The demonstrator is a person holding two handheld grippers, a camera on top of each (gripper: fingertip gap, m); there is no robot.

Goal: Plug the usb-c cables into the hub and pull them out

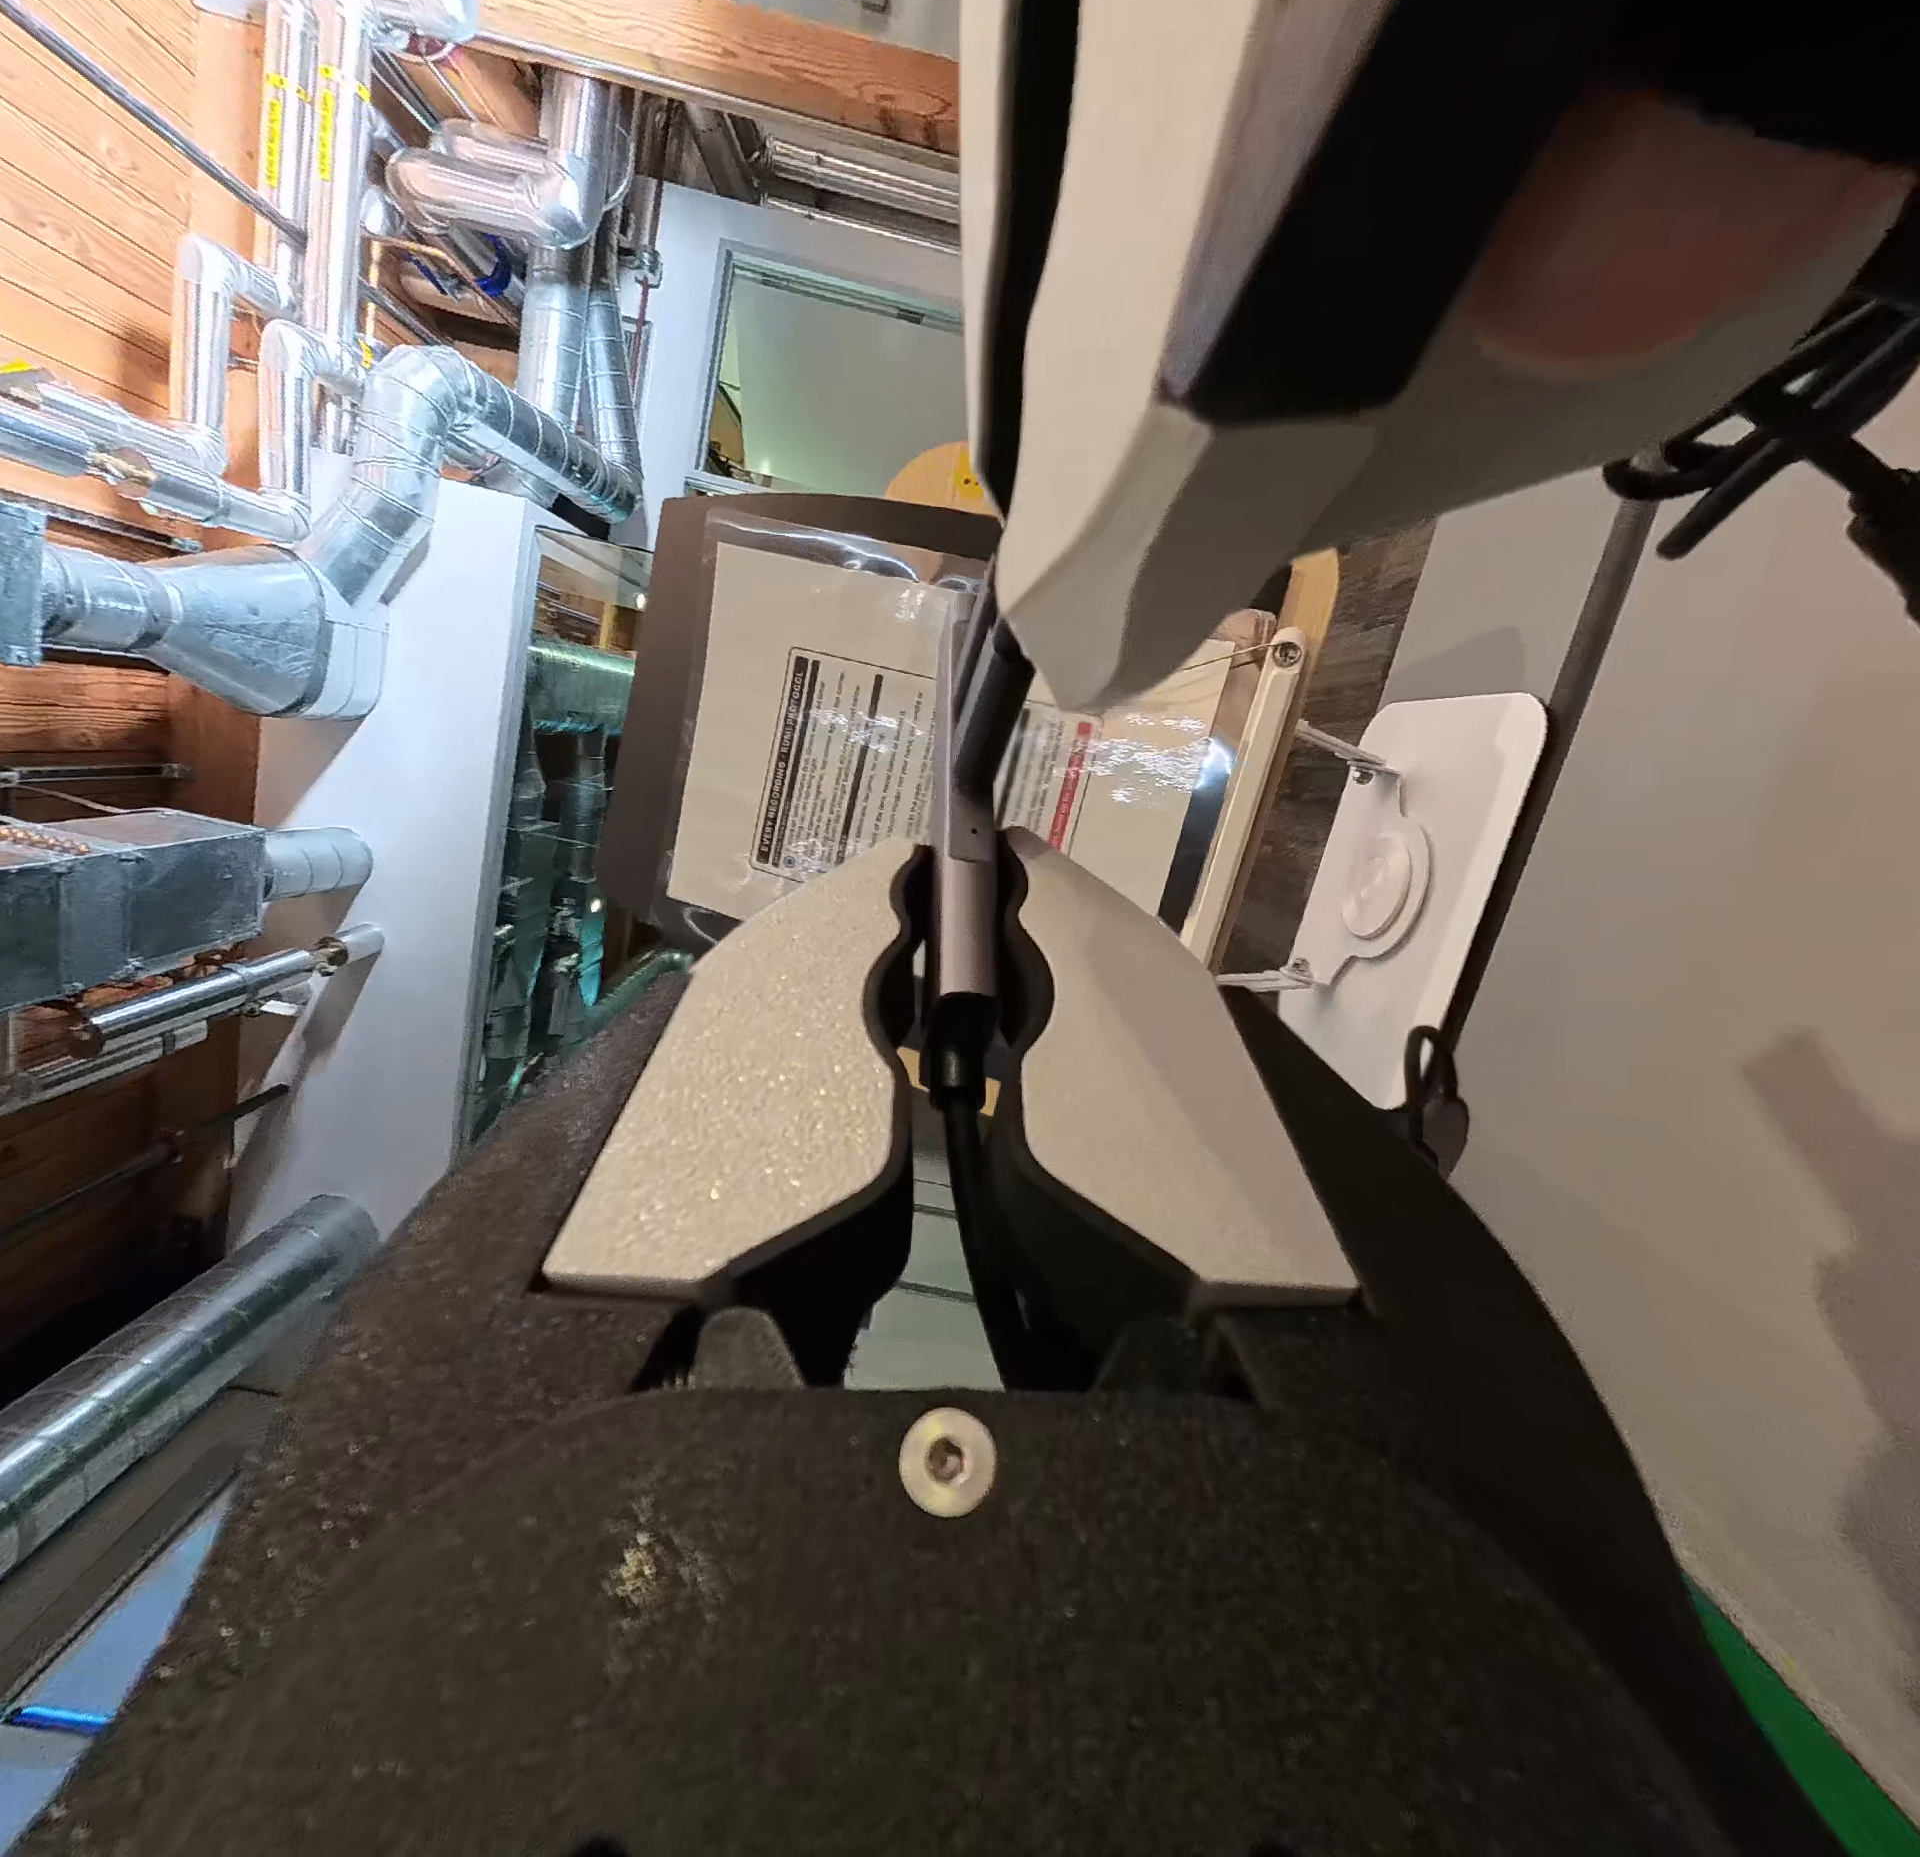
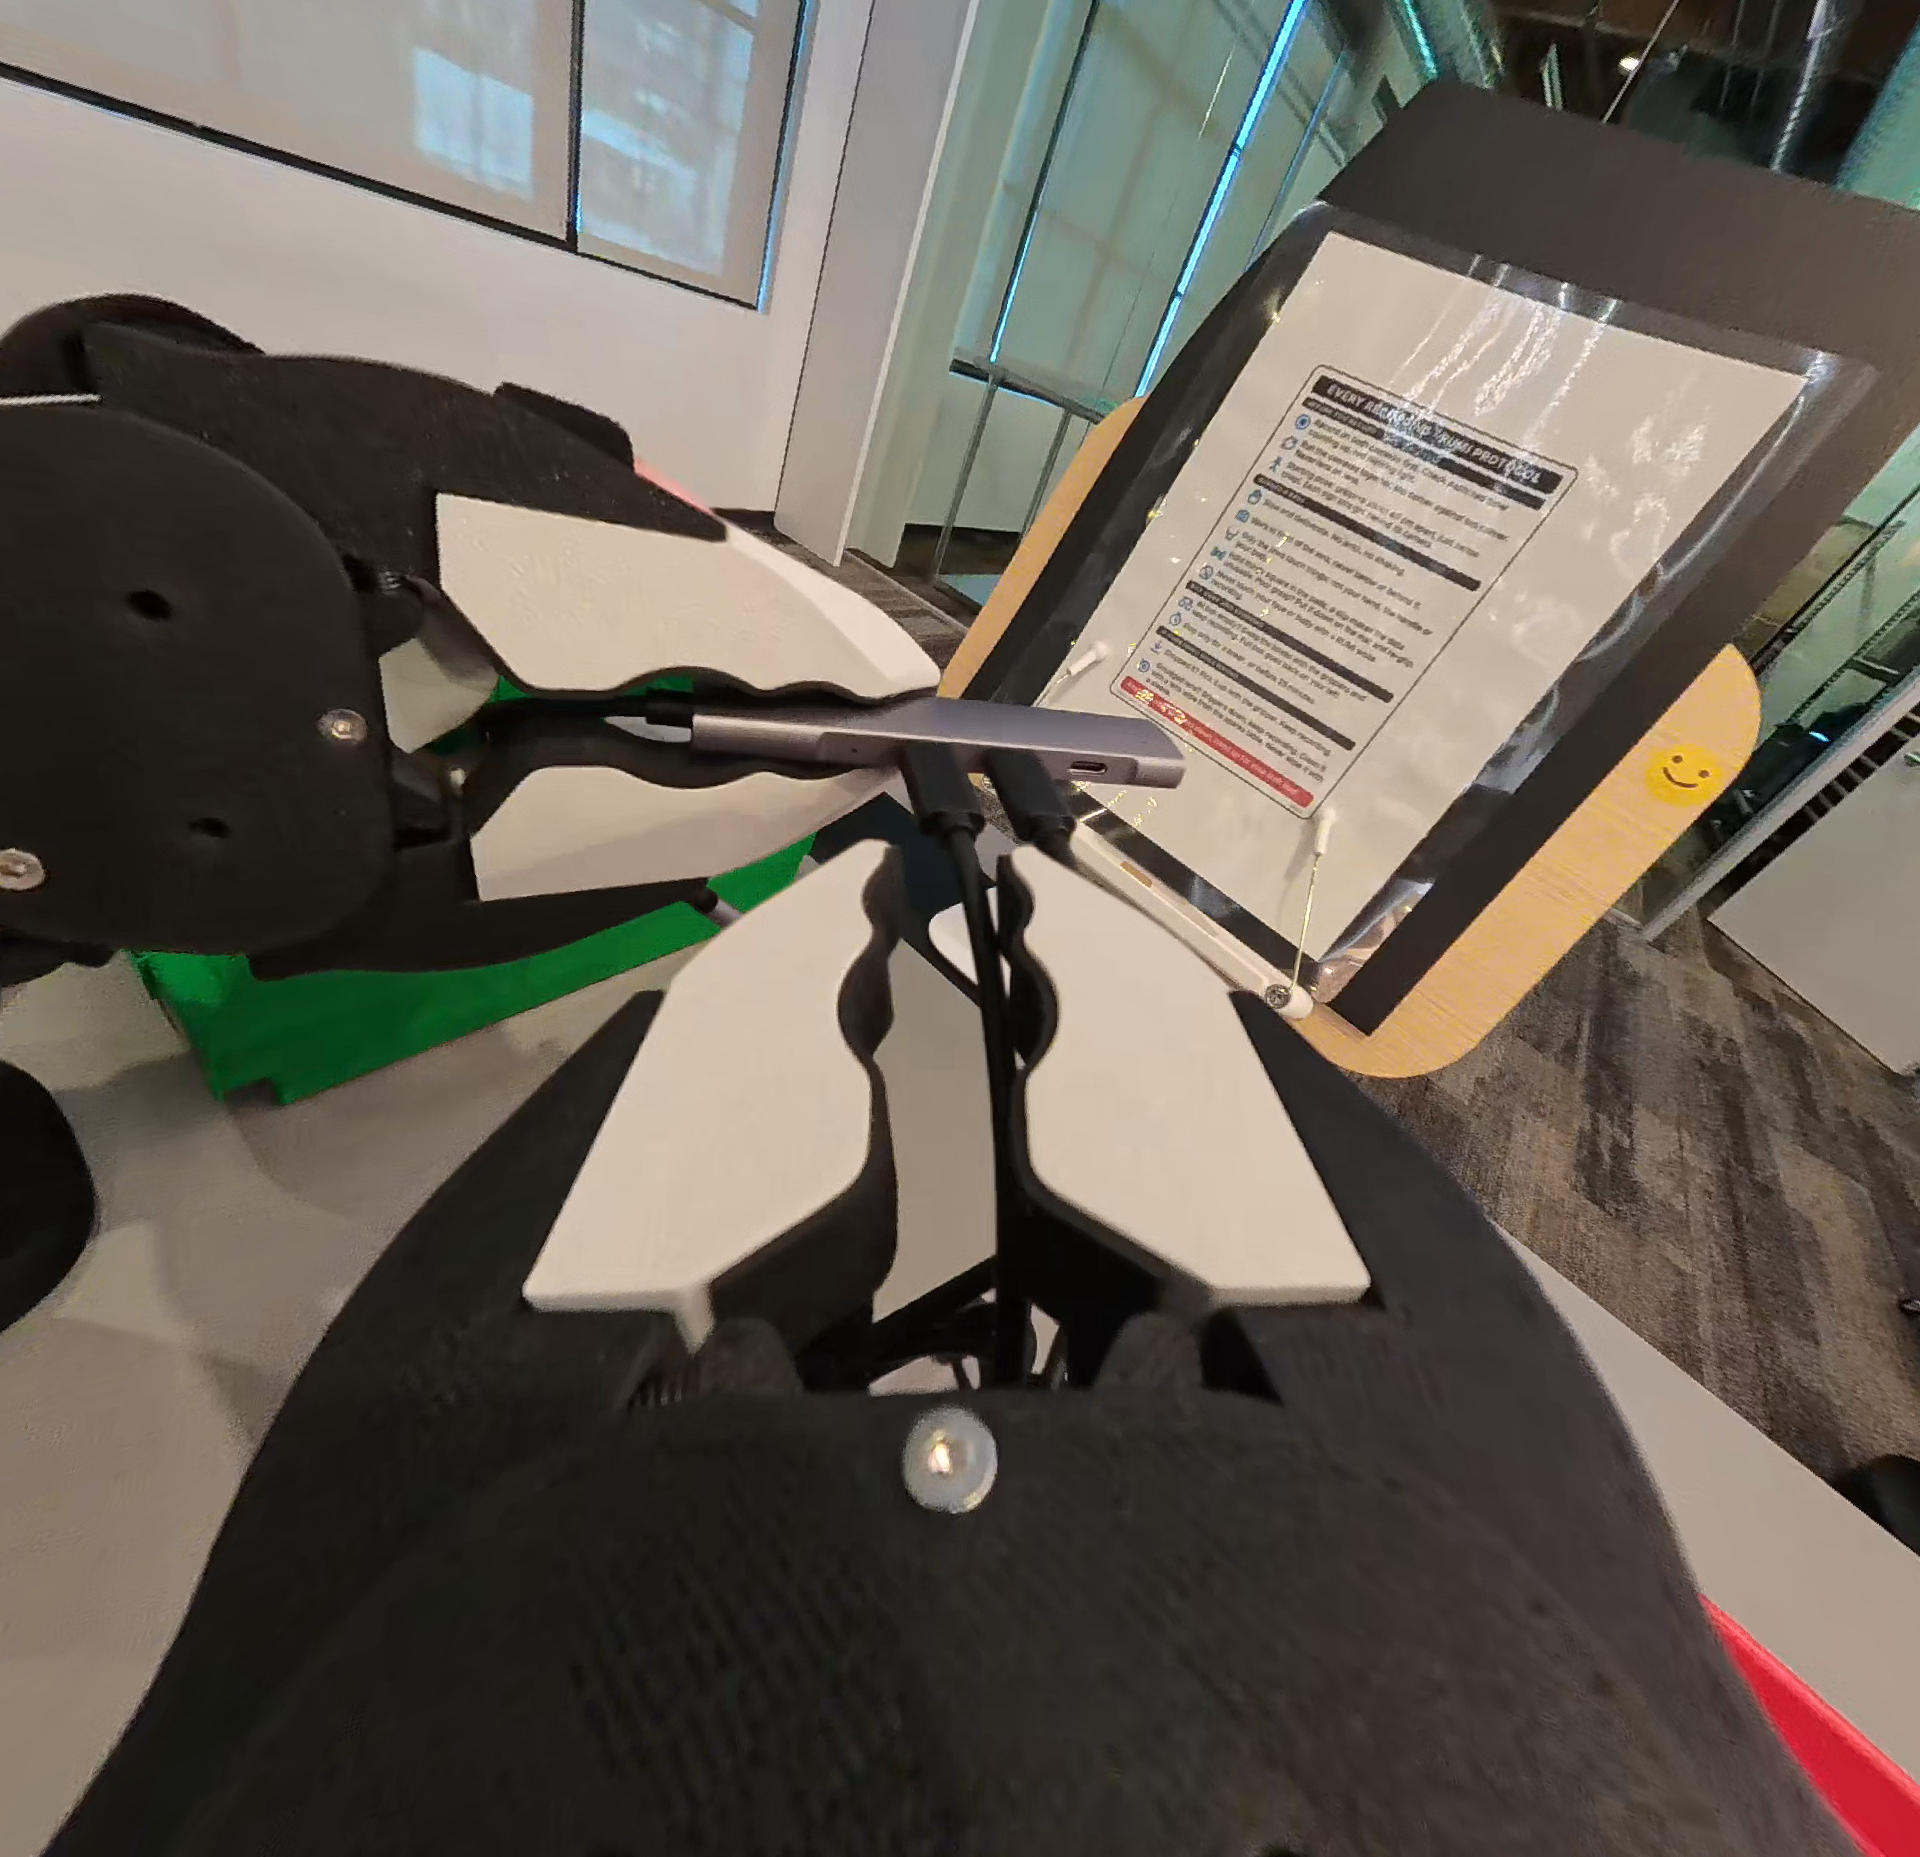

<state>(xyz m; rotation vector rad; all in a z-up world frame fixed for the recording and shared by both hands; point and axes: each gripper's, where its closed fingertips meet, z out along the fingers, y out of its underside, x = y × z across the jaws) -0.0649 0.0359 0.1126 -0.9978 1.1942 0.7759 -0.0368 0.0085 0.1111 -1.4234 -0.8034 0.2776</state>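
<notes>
Hub (image 2: 940, 739) hangs above the table (image 2: 135, 1288), clenched by the left hand-held gripper (image 2: 883, 732); two cables (image 2: 982, 934) plugged beneath. Right hand-held gripper (image 2: 945, 851), fingers parted, straddles them untouching.

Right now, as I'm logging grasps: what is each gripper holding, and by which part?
The left gripper clamps the grey hub by its cable end. The right gripper holds nothing; two plugged-in black cables run between its fingers.

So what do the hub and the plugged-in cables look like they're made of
The hub looks like brushed grey metal, probably aluminium: even matte sheen, crisp edges. The two USB-C cables look like black rubbery plastic: dull, smooth and bending freely below moulded plugs.
</notes>
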